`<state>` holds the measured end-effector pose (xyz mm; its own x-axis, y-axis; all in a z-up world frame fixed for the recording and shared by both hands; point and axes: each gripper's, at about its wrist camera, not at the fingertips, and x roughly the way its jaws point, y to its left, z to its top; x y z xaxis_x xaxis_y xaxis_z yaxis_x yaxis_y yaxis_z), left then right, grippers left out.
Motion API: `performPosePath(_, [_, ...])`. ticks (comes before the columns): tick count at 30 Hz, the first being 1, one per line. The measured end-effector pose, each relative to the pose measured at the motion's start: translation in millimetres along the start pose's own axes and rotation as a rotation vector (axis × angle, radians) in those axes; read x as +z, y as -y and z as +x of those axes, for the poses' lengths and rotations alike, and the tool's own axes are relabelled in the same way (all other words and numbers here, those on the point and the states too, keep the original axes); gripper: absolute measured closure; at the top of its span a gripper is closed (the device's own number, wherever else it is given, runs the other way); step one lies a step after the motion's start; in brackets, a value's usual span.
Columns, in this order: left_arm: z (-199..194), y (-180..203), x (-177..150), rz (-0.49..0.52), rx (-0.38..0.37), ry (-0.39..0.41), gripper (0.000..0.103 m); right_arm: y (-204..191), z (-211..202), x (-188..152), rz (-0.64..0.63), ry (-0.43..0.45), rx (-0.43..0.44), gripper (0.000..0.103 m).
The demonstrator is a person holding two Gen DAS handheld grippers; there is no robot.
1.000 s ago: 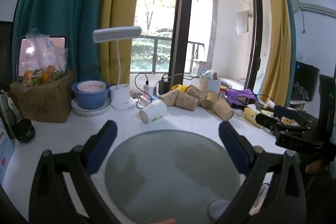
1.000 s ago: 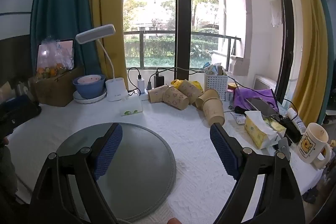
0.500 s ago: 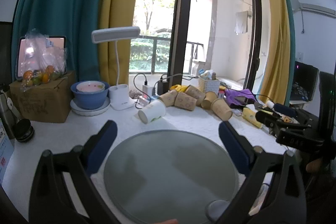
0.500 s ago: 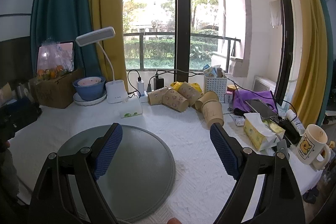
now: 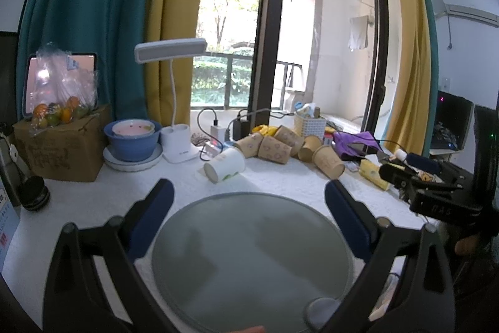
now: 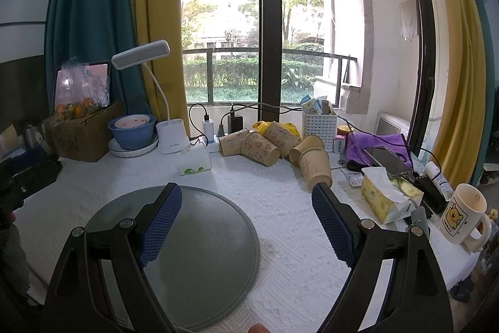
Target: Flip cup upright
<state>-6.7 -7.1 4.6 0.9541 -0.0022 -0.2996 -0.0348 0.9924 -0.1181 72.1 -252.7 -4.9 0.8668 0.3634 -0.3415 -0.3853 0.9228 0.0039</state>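
- The left gripper (image 5: pixel 248 198) is seen with its blue-padded jaws spread wide and nothing held between them, above a round grey glass disc (image 5: pixel 252 258) on the white table cloth (image 5: pixel 280 180).
- The right gripper (image 6: pixel 246 202) is likewise spread wide and empty, with the same disc (image 6: pixel 187 255) under its left finger, at about 8 o'clock.
- In the left wrist view, the white paper cup (image 5: pixel 225 165) is found at 12 o'clock just beyond the disc, lying on its side with its mouth turned toward the camera (a green print is visible on its wall).
- In the right wrist view, the cup (image 6: pixel 195 161) is placed at 11 o'clock.
- A heap of brown paper cups (image 6: pixel 271 145) is spread to the cup's right, at 1 o'clock.
- A white desk lamp (image 5: pixel 176 142) and a blue bowl (image 5: pixel 132 139) are set at 10 o'clock.
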Motion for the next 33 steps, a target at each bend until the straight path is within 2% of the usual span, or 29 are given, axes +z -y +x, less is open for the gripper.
performPosePath(33, [0.9,3.0,-2.2,-0.002,-0.001,-0.003,0.005,2.0,1.7,1.7,0.003,-0.004,0.002,0.015])
